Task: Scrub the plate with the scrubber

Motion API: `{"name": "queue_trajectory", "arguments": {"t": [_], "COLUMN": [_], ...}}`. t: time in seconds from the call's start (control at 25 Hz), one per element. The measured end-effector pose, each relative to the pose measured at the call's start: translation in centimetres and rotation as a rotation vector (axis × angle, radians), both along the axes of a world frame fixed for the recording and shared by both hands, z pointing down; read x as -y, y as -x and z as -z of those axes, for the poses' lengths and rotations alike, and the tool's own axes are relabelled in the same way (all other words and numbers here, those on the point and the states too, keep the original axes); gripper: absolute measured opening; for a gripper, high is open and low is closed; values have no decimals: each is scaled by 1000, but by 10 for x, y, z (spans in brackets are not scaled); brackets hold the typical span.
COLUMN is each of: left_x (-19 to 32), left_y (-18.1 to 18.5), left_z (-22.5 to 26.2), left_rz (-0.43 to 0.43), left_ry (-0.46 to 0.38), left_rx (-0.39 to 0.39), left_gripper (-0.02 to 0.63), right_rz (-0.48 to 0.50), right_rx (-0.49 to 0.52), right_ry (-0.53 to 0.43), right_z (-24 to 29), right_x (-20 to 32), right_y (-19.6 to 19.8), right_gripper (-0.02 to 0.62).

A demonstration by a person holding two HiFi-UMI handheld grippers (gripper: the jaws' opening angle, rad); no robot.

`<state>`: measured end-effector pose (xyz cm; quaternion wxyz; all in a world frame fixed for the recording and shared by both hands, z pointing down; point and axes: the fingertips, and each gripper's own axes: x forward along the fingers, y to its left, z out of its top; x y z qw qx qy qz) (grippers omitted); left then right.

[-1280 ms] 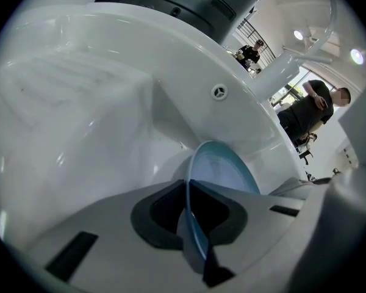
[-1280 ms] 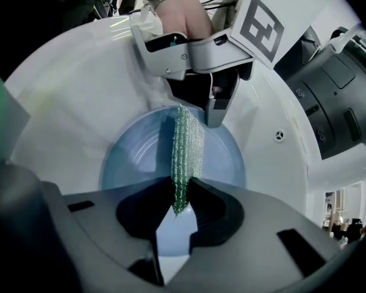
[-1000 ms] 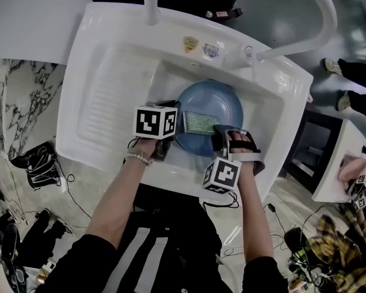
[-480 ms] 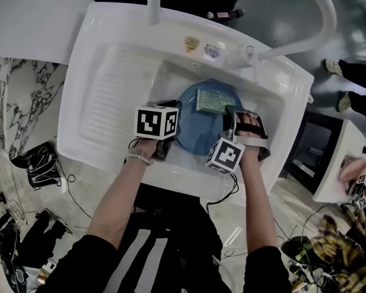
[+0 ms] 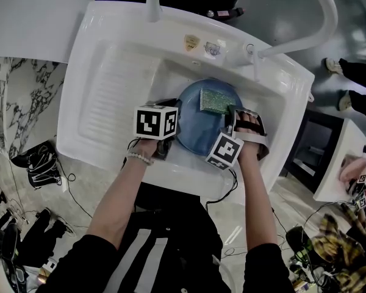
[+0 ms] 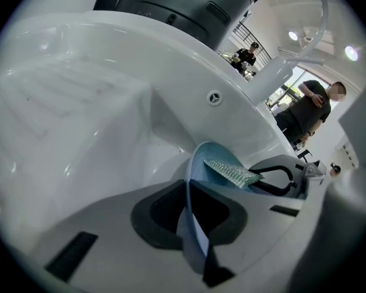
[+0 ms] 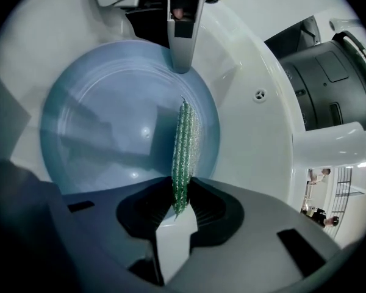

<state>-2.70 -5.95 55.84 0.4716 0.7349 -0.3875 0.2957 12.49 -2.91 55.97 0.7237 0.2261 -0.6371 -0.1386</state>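
white sink (image 5: 97, 60) fills the middle of the room, with cables on the floor around it. blue plate (image 5: 198, 133) sits down in the sink's bowl. left gripper (image 6: 189, 209) pinches the plate's rim at the near left of the sink's bowl. right gripper (image 7: 180, 206) pinches the green scrubber (image 5: 215, 101), which lies on the part of the plate nearest the sink's back wall. scrubbing looks part way through, with more plate left to rub. no dirt or foam shows, so how clean it is stays hard to tell. both grippers hide the plate's near rim.
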Motion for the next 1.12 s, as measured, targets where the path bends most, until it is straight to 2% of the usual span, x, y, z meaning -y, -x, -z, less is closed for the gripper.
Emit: {"name": "queue_trajectory", "arguments": {"t": [0.44,0.96,1.12], "left_x": [0,1,0], "left_y": [0,-1,-1], "left_z": [-1,-1,-1], "left_rz": [1,-5,-9], "left_ry": [2,0,4], "left_rx": [0,-8,-13], "left_gripper": [21,21,21], "right_rz": [-56,-69,-71], "right_rx": [11,104,135], "right_ry": [140,314,330], "right_z": [-2,5,13], "right_x": [-50,-97,-100], "right_y": [-12,-4,0], "right_gripper": [91,91,89]}}
